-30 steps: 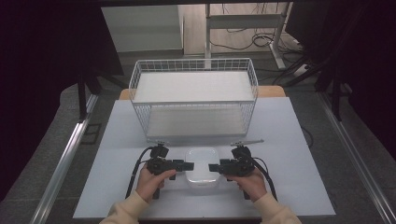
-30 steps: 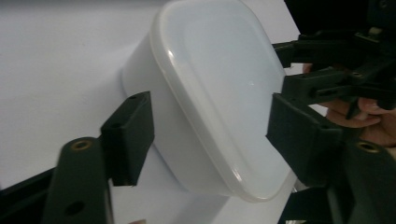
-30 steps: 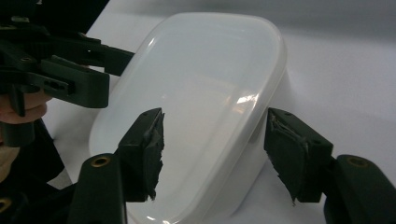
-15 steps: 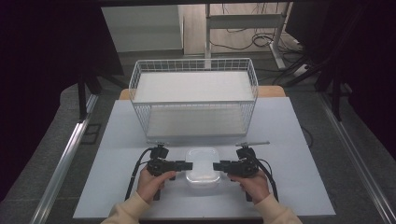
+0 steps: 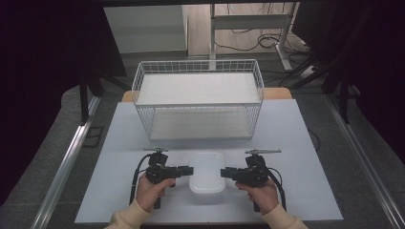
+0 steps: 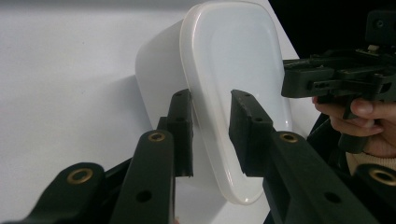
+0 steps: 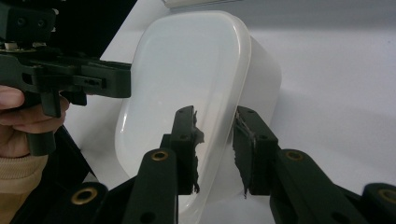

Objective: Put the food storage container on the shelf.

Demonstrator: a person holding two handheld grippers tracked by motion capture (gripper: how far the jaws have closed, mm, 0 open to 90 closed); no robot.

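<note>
the white lidded container [image 5: 207, 171] sits on the white table [image 5: 305, 143], on the near side of the wire basket [image 5: 198, 98] and well apart from it, about level with the basket's middle. its lid [image 6: 233, 70] is on, smooth and rounded at the corners.

i've got my left gripper [image 5: 184, 171] at the container's left edge. in the left gripper view my jaws stand a little apart with the lid's rim running between them, a gap showing on each side, so nothing is clamped. my left hand [image 5: 152, 188] is wrapped round the handle, cable trailing off the back.

my right gripper [image 5: 228, 173] is at the container's right edge, mirror fashion. in the right gripper view the jaws are parted too, straddling the rim, the pads [image 7: 187, 140] frayed at their edges. my right hand [image 5: 260, 191] holds the handle.

the basket stands empty at the table's far side.
</note>
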